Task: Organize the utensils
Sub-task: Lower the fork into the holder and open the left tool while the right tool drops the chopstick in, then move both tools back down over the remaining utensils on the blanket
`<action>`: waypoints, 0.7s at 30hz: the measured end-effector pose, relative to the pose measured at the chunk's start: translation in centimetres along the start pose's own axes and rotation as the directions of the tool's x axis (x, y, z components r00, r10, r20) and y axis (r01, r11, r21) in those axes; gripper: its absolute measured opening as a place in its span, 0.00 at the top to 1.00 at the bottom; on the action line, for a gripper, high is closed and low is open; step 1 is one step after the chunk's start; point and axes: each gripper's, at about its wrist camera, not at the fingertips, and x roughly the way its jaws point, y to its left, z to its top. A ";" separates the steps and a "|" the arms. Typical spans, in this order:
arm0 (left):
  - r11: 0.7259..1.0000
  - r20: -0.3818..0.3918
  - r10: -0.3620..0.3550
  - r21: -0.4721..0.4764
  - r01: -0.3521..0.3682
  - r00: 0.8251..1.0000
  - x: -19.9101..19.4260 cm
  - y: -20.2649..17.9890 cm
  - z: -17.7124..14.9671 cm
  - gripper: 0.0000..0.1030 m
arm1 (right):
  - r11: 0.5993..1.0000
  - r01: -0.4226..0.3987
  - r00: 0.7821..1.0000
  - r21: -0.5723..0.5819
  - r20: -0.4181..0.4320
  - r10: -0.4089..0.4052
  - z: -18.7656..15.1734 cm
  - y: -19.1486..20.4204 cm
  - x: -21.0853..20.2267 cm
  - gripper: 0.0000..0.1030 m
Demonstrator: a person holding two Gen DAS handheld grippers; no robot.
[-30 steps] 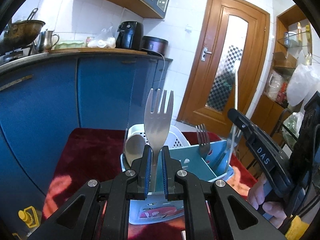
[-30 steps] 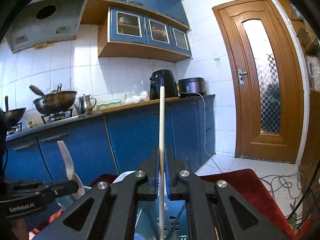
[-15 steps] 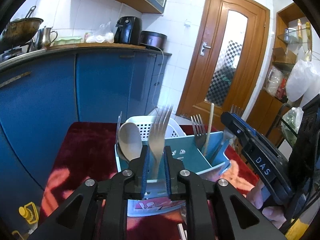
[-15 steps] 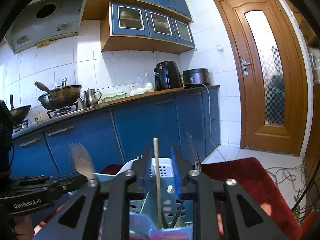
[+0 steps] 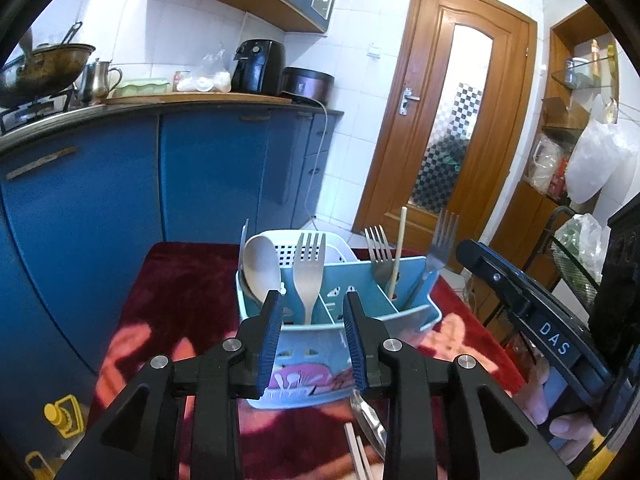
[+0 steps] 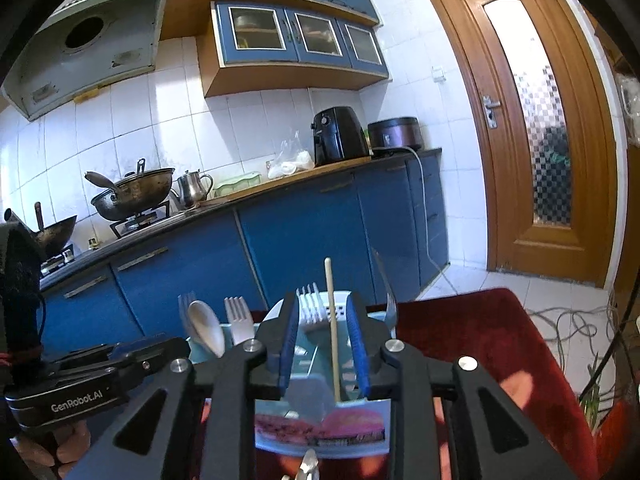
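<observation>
Utensils stand up in a light blue caddy (image 5: pixel 420 312) on a surface with a dark red cloth (image 5: pixel 180 280). A grey fork (image 5: pixel 309 268) stands in a front slot of the caddy, next to a pale spoon (image 5: pixel 262 270). The left tool (image 5: pixel 313 312) has just been opening; its blue pads (image 5: pixel 272 328) sit apart on each side of the fork and do not touch it. A thin wooden chopstick (image 6: pixel 332 328) stands in another slot by two metal forks (image 5: pixel 378 250). The right tool (image 6: pixel 323 340) has just opened too, with the chopstick loose between its pads. More utensils lie on the cloth near the left tool.
</observation>
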 end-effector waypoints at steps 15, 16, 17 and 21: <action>0.999 -0.023 0.025 -0.022 -0.026 0.999 -4.8 -0.6 -2.5 0.69 | 0.998 0.003 0.993 0.055 -0.116 0.003 -1.6 0.1 -5.6 0.74; 0.999 -0.025 0.026 -0.022 -0.027 0.999 -5.2 -0.7 -2.8 0.69 | 0.998 0.007 0.992 0.057 -0.125 0.001 -1.7 0.1 -5.8 0.74; 0.999 -0.027 0.026 -0.022 -0.027 0.999 -5.4 -0.8 -3.0 0.69 | 0.998 0.008 0.990 0.062 -0.138 0.000 -2.0 0.2 -6.1 0.74; 0.999 -0.043 0.018 -0.027 -0.019 0.999 -6.4 -0.8 -4.0 0.69 | 0.997 0.018 0.984 0.075 -0.178 -0.004 -2.9 0.1 -7.1 0.74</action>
